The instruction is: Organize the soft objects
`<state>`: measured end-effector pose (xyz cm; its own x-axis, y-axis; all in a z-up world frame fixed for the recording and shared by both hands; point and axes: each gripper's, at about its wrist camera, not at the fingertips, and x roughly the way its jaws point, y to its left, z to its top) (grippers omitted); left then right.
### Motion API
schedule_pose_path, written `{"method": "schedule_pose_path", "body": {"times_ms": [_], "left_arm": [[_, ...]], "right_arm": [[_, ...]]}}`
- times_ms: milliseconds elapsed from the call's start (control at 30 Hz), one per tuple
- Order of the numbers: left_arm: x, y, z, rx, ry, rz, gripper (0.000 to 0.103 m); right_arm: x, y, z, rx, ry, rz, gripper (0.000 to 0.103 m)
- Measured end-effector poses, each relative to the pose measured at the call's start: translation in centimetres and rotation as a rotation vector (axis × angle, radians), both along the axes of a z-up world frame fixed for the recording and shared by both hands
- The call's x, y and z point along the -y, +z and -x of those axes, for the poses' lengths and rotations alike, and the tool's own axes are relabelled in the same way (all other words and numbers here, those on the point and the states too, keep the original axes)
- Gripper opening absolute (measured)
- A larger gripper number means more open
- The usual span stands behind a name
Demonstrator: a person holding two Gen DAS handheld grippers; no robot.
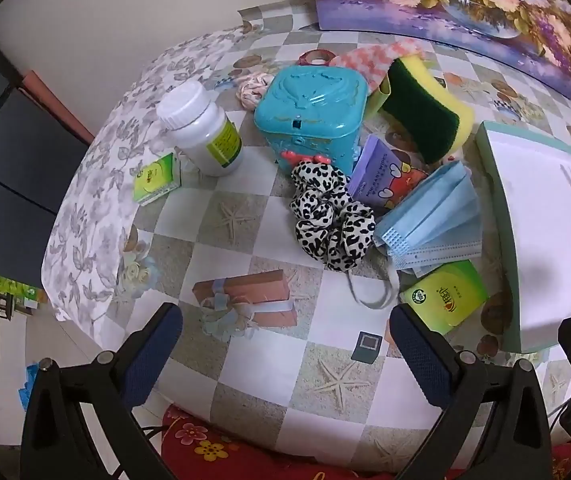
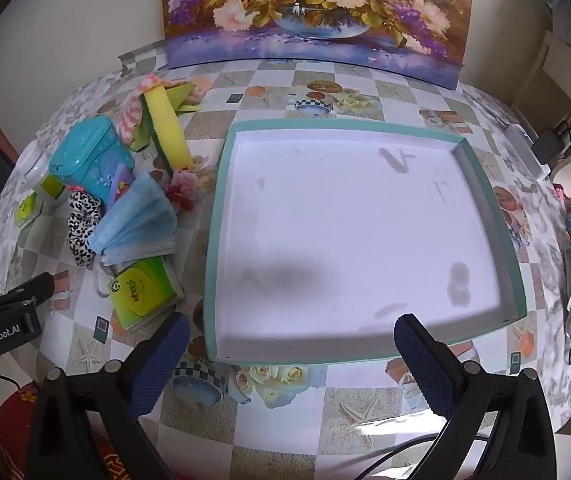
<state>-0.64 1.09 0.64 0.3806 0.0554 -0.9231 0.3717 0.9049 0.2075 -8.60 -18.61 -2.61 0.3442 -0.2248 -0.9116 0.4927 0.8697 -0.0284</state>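
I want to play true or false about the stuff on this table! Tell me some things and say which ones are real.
1. The white tray has nothing in it. True.
2. The blue face mask lies inside the tray. False: it lies on the table beside the tray, partly over the green tissue pack.
3. The spotted scrunchie sits in front of the teal box. True.
4. The left tongs are squeezing the scrunchie. False: they are open and hold nothing.
5. The white bottle has its lid off. False: its white cap is on.
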Motion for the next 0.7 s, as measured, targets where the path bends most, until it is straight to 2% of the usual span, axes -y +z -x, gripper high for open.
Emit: {"method": "schedule_pose_path", "body": {"times_ms": [100,700], "left_arm": [[1.6,-0.2,0.2,0.013,0.013,-0.028,0.103],[1.9,-1.0,-0.5,-0.018,0.043,-0.039,0.103]], "right_arm": [[0.3,-0.3,0.0,0.001,-0.001,-0.005,0.103],[0.1,-0.4,-0.4,-0.018,0.019,-0.001,0.103]]}}
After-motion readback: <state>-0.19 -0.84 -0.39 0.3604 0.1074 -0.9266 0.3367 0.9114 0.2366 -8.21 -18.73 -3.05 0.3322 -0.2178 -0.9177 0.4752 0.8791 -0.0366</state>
